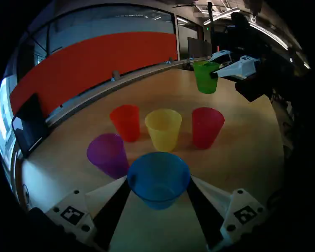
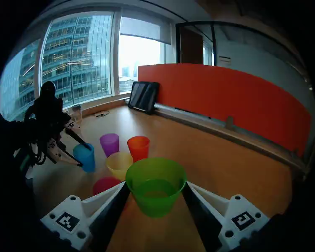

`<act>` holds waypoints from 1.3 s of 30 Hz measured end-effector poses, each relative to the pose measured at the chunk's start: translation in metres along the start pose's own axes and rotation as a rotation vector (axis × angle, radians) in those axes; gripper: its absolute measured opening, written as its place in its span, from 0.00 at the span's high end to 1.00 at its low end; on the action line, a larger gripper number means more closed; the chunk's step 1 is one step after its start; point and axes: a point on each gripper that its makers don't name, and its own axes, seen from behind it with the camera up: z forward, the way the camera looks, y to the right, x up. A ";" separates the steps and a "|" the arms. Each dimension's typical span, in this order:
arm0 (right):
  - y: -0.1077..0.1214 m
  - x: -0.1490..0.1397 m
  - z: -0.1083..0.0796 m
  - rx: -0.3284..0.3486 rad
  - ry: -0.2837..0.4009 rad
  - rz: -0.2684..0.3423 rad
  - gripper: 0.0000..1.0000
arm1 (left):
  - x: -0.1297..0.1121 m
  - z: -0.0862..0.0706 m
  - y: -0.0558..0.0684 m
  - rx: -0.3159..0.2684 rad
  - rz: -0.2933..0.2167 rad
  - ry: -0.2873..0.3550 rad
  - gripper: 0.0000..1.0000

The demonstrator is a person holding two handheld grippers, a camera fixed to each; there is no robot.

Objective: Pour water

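A blue cup (image 1: pixel 158 187) is clamped between the left gripper's (image 1: pixel 158 179) jaws, a green cup (image 2: pixel 156 193) between the right gripper's (image 2: pixel 156 185).

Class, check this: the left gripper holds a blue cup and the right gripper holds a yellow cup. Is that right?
No. The right gripper holds a green cup, not yellow, as the right gripper view shows. The left gripper does hold the blue cup.
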 end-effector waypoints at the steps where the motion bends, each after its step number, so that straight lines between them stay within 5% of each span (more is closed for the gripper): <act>1: 0.000 -0.001 0.000 0.000 -0.003 0.001 0.11 | -0.002 0.001 0.000 0.000 -0.002 -0.004 0.12; 20: -0.003 -0.020 0.007 -0.006 -0.044 -0.001 0.11 | -0.025 0.003 -0.007 0.001 -0.016 -0.040 0.12; 39: -0.018 -0.078 0.014 0.006 -0.136 0.002 0.11 | -0.036 -0.016 -0.004 0.024 -0.056 -0.058 0.04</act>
